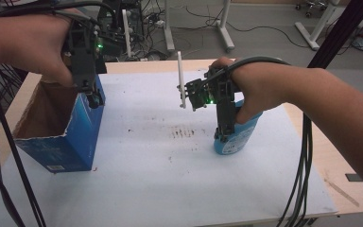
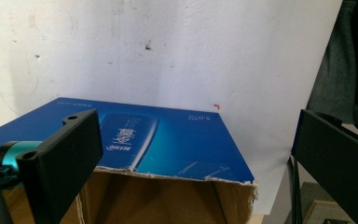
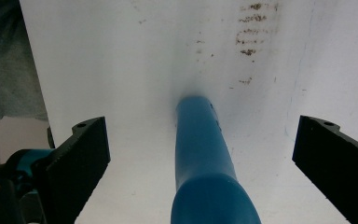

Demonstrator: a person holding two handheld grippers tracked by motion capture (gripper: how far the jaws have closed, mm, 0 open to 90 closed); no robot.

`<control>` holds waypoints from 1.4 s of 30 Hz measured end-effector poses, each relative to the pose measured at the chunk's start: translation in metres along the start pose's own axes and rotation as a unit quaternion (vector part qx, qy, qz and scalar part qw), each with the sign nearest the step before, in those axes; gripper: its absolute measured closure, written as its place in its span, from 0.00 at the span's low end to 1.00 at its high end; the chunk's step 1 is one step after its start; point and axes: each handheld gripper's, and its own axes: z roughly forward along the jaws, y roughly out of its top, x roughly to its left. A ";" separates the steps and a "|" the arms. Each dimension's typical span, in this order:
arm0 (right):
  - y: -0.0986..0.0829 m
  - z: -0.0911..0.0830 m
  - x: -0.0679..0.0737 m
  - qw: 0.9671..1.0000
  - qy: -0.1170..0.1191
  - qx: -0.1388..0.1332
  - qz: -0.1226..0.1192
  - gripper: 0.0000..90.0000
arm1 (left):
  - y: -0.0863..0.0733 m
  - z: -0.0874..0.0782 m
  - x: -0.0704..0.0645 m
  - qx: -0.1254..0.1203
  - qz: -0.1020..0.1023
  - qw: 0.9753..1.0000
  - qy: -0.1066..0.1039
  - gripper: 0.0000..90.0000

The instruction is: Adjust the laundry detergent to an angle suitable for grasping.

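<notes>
Right claw (image 3: 200, 154) is spread wide, with one black jaw on each side of a blue bottle (image 3: 205, 158). Neither jaw touches the bottle. From up high, that right claw (image 1: 223, 135) points down at the bottle (image 1: 234, 137), and the bottle lies on the white sheet (image 1: 170, 179) that covers the worktop (image 1: 345, 189). A hand (image 1: 248, 87) wraps around the top of this claw, and a thick grey cable loops back over the wrist.

Left claw (image 2: 191, 154) is spread wide too and holds nothing. It sits at the open top of a blue box (image 2: 168, 140). One jaw is over the brown inside of the box and the other jaw is out past the torn edge. From up high, the left claw (image 1: 90, 92) hangs over the right wall of the blue box (image 1: 82, 137), which stands upright near the left edge of the sheet. The other hand (image 1: 28, 42) grips this claw.

The bottle and the box are well apart. Some small dark marks (image 1: 184, 132) dot the sheet between them.
</notes>
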 end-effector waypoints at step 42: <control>-0.062 -0.059 0.019 0.997 -0.044 -0.031 0.049 0.03 | 0.004 -0.003 -0.008 -0.008 -0.001 1.000 0.001 0.02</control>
